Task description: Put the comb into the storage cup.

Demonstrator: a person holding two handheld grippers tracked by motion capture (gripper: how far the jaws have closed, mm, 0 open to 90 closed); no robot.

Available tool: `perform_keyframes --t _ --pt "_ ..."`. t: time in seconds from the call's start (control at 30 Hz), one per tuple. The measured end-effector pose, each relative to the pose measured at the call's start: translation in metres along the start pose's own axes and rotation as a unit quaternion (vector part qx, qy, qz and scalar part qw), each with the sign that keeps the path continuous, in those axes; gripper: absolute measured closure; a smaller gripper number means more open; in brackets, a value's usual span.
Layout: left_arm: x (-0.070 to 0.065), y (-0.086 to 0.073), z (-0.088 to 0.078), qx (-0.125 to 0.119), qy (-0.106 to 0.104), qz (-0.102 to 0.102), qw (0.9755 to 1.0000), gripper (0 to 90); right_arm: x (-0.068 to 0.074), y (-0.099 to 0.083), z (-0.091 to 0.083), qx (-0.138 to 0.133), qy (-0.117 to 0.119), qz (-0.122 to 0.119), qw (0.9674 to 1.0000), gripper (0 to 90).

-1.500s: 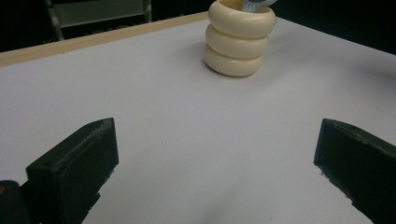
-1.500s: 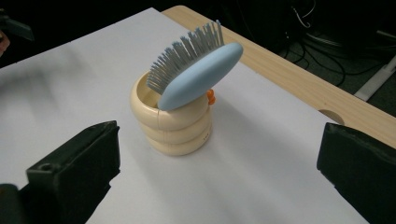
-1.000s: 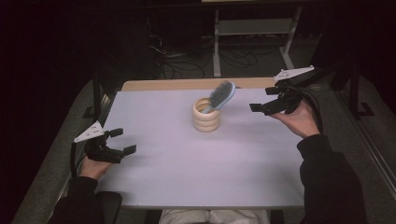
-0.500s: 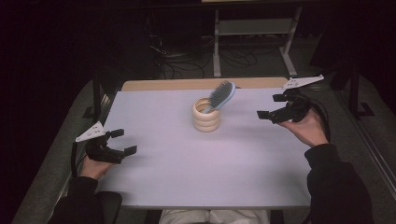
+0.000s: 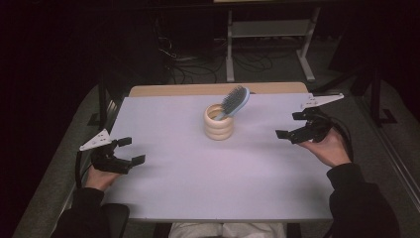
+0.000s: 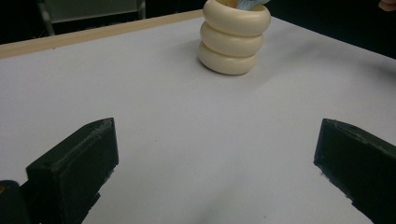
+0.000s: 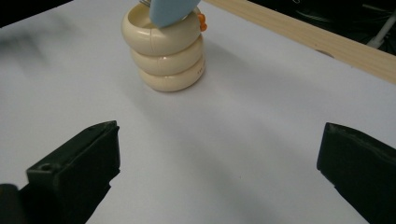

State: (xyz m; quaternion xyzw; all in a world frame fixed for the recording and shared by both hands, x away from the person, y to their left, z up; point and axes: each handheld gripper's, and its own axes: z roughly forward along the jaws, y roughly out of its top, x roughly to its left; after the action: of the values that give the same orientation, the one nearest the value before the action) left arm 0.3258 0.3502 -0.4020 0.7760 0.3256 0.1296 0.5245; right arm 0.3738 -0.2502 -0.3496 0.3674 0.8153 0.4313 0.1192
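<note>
A brush point(image 5: 234, 101) is seen leaning toward 2 o'clock in the cup point(image 5: 219, 122) from above; both grippers' jaws are spread apart, and an orange tab point(image 7: 201, 21) is caught in the right gripper view.

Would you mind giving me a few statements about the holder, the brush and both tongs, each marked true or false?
1. The hairbrush stands in the cream ringed holder. True.
2. The left tongs are shut on the brush. False: their jaws are wide apart over bare table.
3. The holder is made of three stacked rings. True.
4. The right tongs grip the holder. False: they are open and well apart from it, to its right.
5. The brush lies flat on the table. False: it leans in the holder, bristle head up and tilted to the right in the high view.
</note>
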Motion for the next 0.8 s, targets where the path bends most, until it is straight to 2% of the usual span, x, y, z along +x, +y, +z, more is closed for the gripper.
perform_keyframes --t 0.3,0.53,0.8 --pt "-0.001 -0.001 0.002 0.008 -0.001 0.002 1.0000 0.0 0.002 -0.021 0.000 0.003 -0.011 -0.001 0.9999 0.0" --pt "-0.001 0.000 0.000 0.001 0.000 -0.001 1.0000 0.0 0.002 -0.040 -0.002 -0.003 -0.010 0.011 0.9999 0.0" --pt "-0.001 0.000 -0.001 -0.002 0.001 -0.002 1.0000 0.0 0.006 -0.055 -0.007 -0.011 -0.012 0.005 0.9998 0.0"
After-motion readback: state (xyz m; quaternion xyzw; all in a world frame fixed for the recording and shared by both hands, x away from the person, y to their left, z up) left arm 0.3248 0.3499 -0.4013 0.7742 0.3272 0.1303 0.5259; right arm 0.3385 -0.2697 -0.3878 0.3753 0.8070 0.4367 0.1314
